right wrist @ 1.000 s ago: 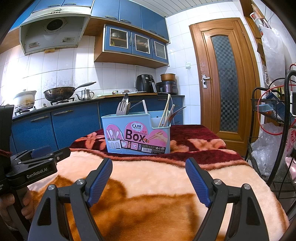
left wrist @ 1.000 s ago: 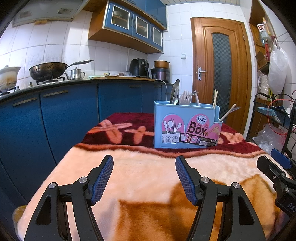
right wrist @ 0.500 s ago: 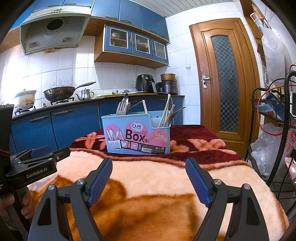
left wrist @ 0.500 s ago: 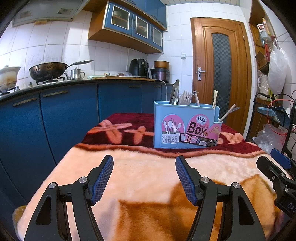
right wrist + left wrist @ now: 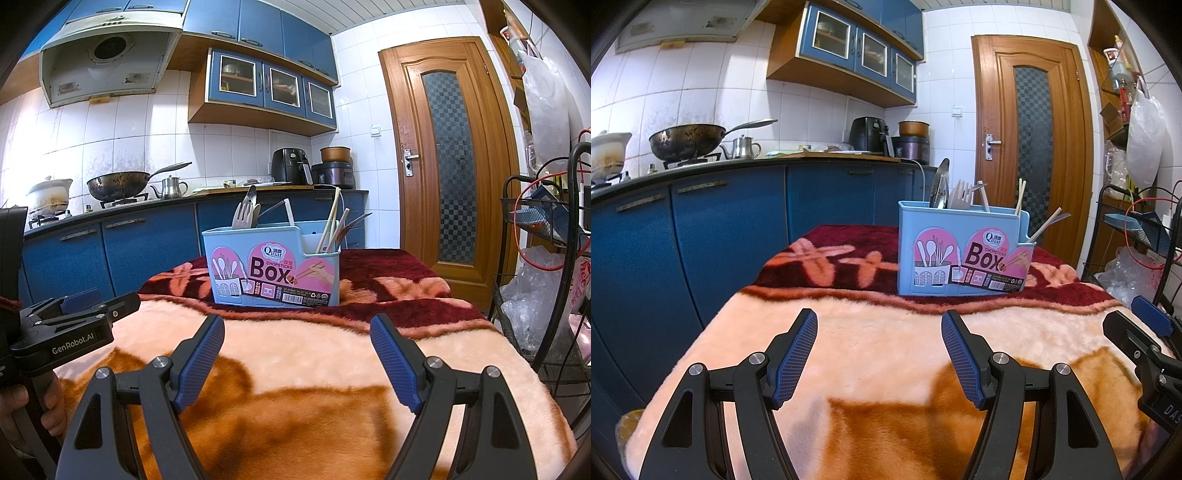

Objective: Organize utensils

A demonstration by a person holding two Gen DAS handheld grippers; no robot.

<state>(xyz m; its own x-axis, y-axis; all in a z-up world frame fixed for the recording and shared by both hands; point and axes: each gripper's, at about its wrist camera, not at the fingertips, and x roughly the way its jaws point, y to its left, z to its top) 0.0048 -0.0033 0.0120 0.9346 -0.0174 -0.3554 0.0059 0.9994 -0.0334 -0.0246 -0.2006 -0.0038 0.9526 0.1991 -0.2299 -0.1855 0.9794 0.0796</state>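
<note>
Now we hold both grippers low over the blanket, and both are wide open with nothing between their blue pads. Our left gripper (image 5: 879,332) points toward the far part of the table, and only the peach plush of the blanket (image 5: 879,354) lies under its fingers. Our right gripper (image 5: 297,338) points the same way, and it is also empty; from its camera we see the body of the left gripper at the left edge, with a hand (image 5: 51,406) around its handle. Beyond the fingers, well apart from both grippers, the light blue utensil box (image 5: 273,266) stands upright on the dark red band of the blanket. Its long side faces us, so its long axis runs from left to right, and the pink label with the word "Box" is turned to the cameras. The utensils stand inside with the working ends up: a white fork (image 5: 242,216) and a metal spoon (image 5: 940,184) rise from the tall left compartment, leaning a little, and the chopsticks (image 5: 330,221) stand in the lower right compartment, tilted to the right. Behind the table we see the blue kitchen cabinets (image 5: 731,236), a wok (image 5: 118,184) on the stove, and a wooden door (image 5: 450,155) at the right. A black wire rack (image 5: 543,280) stands beside the table on the right.
</note>
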